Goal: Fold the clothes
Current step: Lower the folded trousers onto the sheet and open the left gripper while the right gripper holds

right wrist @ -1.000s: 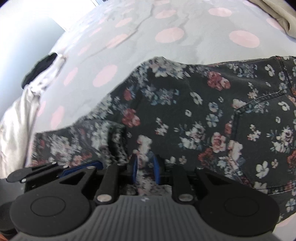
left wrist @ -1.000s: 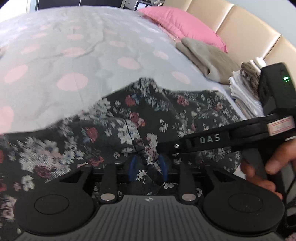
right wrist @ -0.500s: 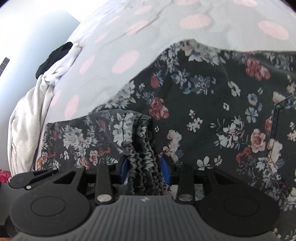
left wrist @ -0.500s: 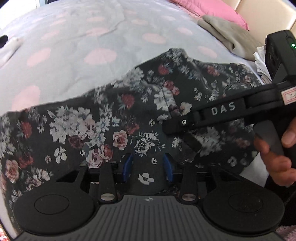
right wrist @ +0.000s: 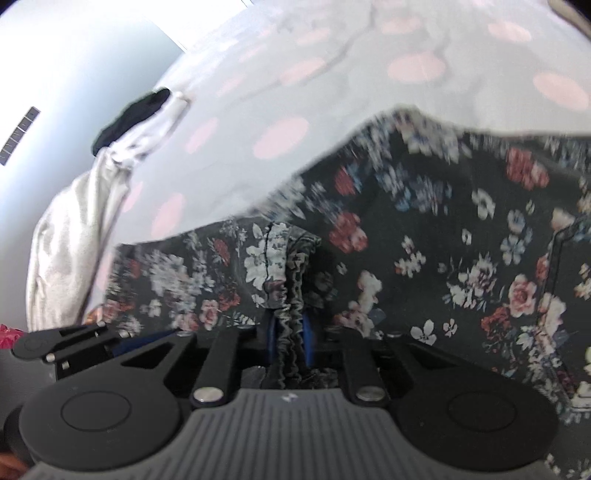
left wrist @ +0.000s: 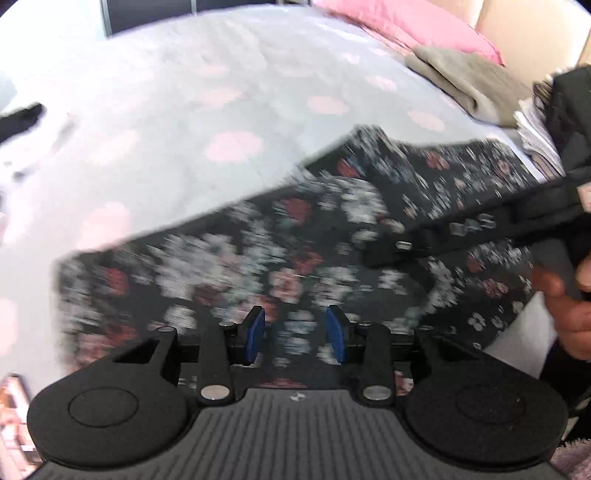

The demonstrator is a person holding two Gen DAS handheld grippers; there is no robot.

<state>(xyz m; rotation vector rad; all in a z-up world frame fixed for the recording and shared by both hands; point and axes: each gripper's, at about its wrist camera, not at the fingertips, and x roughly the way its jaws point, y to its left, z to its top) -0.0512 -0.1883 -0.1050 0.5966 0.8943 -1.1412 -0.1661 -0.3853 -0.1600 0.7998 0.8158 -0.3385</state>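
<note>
A dark floral garment (left wrist: 258, 266) lies partly folded on the grey bedspread with pink dots (left wrist: 184, 110). My left gripper (left wrist: 295, 328) hovers just above the garment's near part, open, its blue pads apart with nothing pinched between them. In the right wrist view my right gripper (right wrist: 290, 339) has its jaws closing, and the blue pads press on the garment's gathered, ruffled edge (right wrist: 291, 295). More of the floral cloth (right wrist: 443, 240) spreads to the right. A hand (left wrist: 565, 306) holds the right gripper at the right edge of the left wrist view.
A pink pillow (left wrist: 406, 22) and a beige folded garment (left wrist: 469, 81) lie at the far right by a padded headboard. A stack of folded clothes (left wrist: 535, 125) sits beside them. A white garment (right wrist: 74, 229) with a black item (right wrist: 129, 118) hangs at the bed's left edge.
My left gripper let go of the floral cloth, spread its pads and drew up and back from it. My right gripper opened around the ruffled edge, then closed on it.
</note>
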